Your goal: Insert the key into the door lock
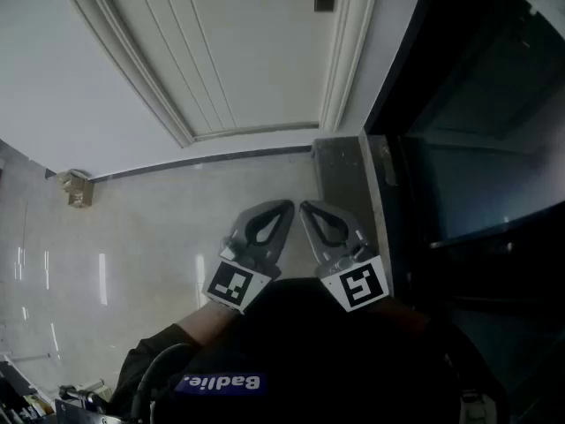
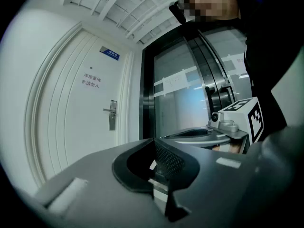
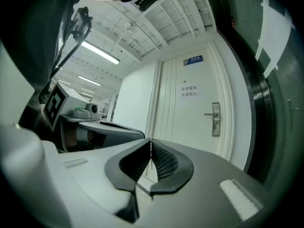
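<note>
The floor (image 1: 132, 237) is pale, glossy tile running up to a white panelled door (image 1: 221, 51). A dark glass partition (image 1: 477, 148) in a black frame stands at the door's right edge, and a small brass-coloured fitting (image 1: 77, 188) sits on the floor by the wall's foot, at the left. Only the head view shows the floor and both tools together, held side by side close to the person's body. The left gripper (image 1: 287, 207) and right gripper (image 1: 307, 207) point level at the door with their tips just beside each other. Only the gripper views show the slatted white ceiling (image 2: 118, 8), a blue sign (image 3: 193, 59) above the door and a printed notice (image 3: 189, 91) on its face. The right gripper view also shows long ceiling lights (image 3: 99, 52) down a corridor. In each gripper's own view the ribbed pads are pressed together at the tips, and I can make out nothing gripped between them; no view shows a key clearly. The door lock (image 3: 215, 119), a metal plate with a lever handle, sits near the door's right edge. It is well apart from both grippers, ahead of them and higher than their tips.
</note>
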`<state>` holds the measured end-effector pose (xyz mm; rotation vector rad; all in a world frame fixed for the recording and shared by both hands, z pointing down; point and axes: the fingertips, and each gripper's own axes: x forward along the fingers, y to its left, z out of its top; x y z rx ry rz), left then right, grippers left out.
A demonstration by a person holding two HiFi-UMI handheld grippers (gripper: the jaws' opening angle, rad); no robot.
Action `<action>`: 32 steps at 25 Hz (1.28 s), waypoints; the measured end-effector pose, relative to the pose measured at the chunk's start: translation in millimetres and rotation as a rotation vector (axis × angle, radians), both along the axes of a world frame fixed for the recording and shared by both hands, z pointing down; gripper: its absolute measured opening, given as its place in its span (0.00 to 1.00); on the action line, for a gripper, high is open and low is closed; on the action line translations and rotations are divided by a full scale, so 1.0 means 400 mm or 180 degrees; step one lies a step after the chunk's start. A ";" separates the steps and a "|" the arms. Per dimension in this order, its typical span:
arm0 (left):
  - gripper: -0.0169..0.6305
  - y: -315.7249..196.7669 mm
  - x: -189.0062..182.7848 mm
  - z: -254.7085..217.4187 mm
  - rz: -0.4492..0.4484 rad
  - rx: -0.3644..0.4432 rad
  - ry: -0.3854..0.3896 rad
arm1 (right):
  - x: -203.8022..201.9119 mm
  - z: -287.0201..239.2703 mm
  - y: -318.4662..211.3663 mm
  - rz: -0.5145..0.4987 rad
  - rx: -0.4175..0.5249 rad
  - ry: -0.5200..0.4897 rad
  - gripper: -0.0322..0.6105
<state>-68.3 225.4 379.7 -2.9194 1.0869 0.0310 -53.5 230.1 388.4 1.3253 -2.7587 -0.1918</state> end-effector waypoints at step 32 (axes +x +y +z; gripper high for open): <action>0.05 -0.158 0.144 -0.021 -0.0349 -0.0021 -0.0020 | 0.181 -0.039 -0.160 -0.0193 0.0320 -0.0034 0.07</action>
